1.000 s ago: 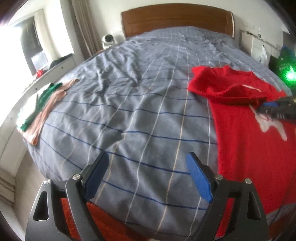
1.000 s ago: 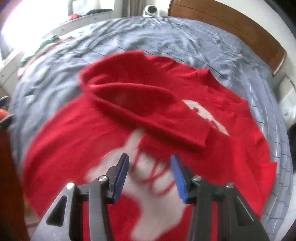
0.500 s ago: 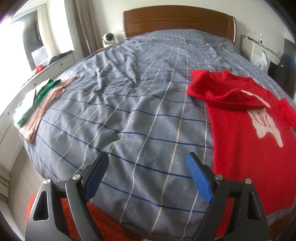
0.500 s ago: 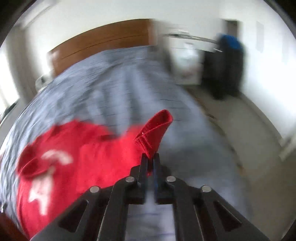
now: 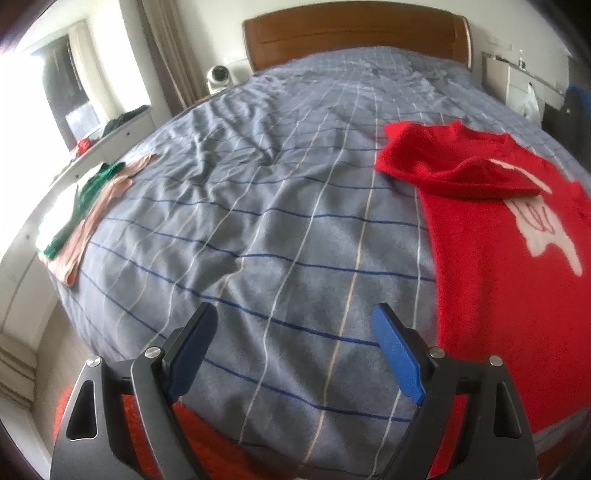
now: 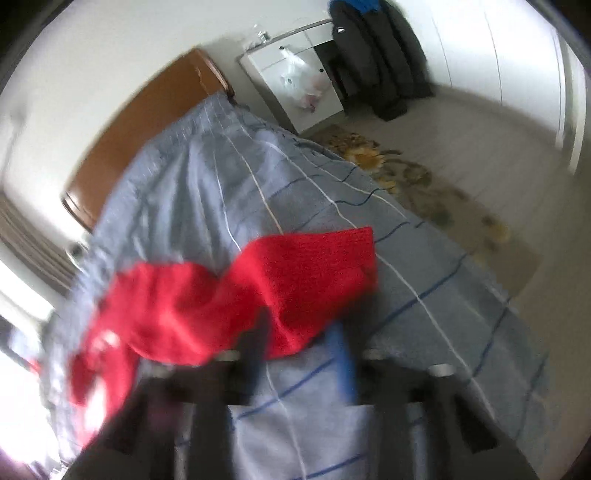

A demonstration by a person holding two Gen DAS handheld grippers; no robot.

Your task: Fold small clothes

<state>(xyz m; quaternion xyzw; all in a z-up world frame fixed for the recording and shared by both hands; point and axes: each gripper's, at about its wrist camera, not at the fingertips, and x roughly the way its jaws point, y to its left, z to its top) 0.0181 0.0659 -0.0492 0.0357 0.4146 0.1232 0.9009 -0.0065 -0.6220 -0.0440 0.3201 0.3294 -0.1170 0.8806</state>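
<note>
1. The red sweater point(image 5: 495, 236) lies flat on the right side of the bed point(image 5: 280, 206), one sleeve folded across its chest.
2. The left hand-held gripper point(image 5: 295, 347) hovers spread over bare cover.
3. The right hand-held gripper point(image 6: 299, 343) is blurred; its fingers stand apart at the other sleeve's edge.

Left wrist view looked from the foot along the bed point(image 5: 280, 206) toward the headboard point(image 5: 354, 33), right wrist view sat close above the red sweater point(image 6: 236, 295), facing the far right corner, both shared sweater, bed, headboard.
</note>
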